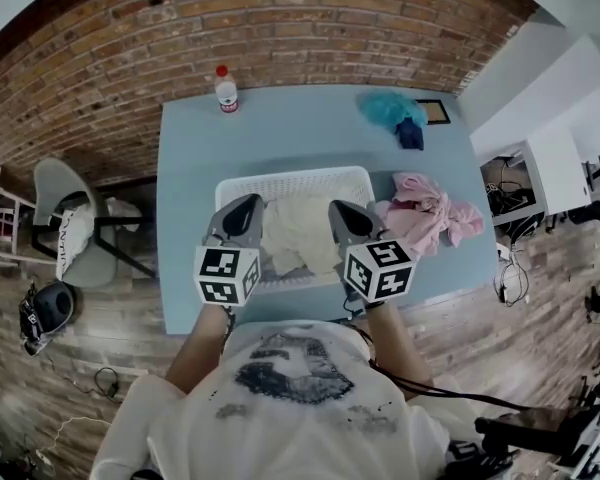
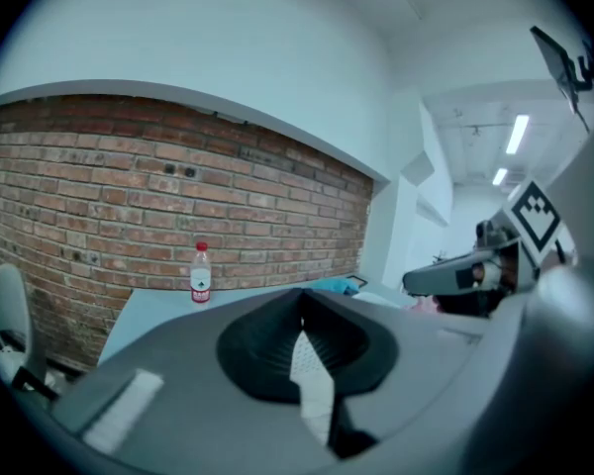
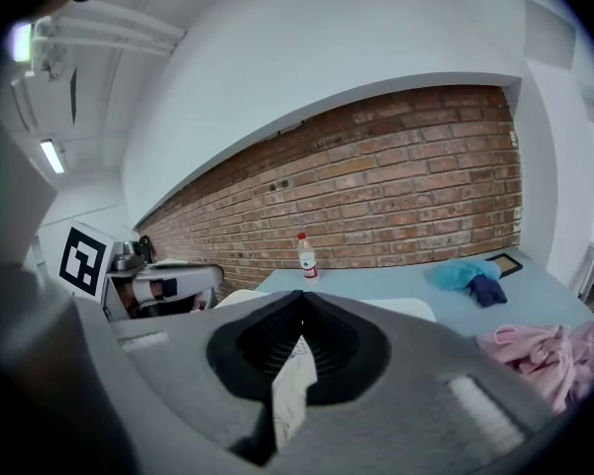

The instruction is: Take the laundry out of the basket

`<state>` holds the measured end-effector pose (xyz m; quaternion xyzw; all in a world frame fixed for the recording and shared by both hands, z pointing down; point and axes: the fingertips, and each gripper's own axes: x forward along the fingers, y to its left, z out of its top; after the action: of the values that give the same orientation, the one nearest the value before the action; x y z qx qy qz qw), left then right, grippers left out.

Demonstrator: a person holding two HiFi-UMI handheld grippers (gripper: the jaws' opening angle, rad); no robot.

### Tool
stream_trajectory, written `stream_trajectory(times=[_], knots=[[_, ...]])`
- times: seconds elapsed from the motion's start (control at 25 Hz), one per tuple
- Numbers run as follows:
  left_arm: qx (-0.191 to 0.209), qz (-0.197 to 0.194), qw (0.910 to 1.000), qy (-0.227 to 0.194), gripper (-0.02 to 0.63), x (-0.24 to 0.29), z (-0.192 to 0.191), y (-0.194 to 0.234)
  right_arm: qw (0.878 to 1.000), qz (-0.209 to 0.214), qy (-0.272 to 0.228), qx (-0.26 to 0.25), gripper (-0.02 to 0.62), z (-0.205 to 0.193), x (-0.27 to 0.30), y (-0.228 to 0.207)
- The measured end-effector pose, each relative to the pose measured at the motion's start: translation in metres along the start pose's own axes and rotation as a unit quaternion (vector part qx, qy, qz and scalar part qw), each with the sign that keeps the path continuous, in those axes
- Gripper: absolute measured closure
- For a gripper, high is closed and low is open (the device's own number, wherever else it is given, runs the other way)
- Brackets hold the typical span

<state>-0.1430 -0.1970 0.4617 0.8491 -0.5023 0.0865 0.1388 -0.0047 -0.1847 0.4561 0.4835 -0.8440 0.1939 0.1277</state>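
Observation:
A white laundry basket (image 1: 285, 177) stands on the light blue table (image 1: 280, 133), near its front edge. A cream cloth (image 1: 298, 230) spreads over the basket between my two grippers. My left gripper (image 1: 250, 204) is over the basket's left part, shut, with a strip of the cream cloth (image 2: 307, 364) pinched in its jaws. My right gripper (image 1: 340, 210) is over the basket's right part, likewise shut on a fold of that cloth (image 3: 289, 384). Both point level toward the brick wall. The basket's inside is mostly hidden under the cloth.
A pink heap of clothes (image 1: 425, 213) lies on the table right of the basket. A teal cloth (image 1: 390, 108) and a dark blue one (image 1: 410, 133) lie at the far right corner by a small framed picture (image 1: 435, 111). A water bottle (image 1: 225, 90) stands at the far edge. A grey chair (image 1: 65, 218) is left of the table.

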Motion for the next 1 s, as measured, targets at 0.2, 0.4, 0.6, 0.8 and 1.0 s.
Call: stream_trajectory(times=[0.2, 0.4, 0.6, 0.8, 1.0], knots=[[-0.006, -0.016, 0.9999, -0.003, 0.615, 0.005, -0.003, 0.011, 0.999, -0.004, 0.039, 0.005, 0.594, -0.016, 0.018, -0.006], [-0.012, -0.021, 0.9997, 0.002, 0.615, 0.010, -0.013, 0.021, 0.994, 0.023, 0.108, 0.013, 0.437, -0.042, 0.039, -0.006], [-0.018, -0.024, 0.9995, 0.011, 0.615, 0.014, -0.021, 0.028, 0.987, 0.048, 0.154, 0.015, 0.297, -0.062, 0.059, 0.000], [-0.029, -0.026, 0.9991, 0.017, 0.615, 0.018, -0.025, 0.036, 0.975, 0.088, 0.205, 0.003, 0.131, -0.087, 0.078, 0.013], [-0.033, -0.033, 0.9987, 0.020, 0.615, 0.025, -0.023, 0.038, 0.954, 0.113, 0.273, -0.052, 0.025, -0.109, 0.093, 0.012]])
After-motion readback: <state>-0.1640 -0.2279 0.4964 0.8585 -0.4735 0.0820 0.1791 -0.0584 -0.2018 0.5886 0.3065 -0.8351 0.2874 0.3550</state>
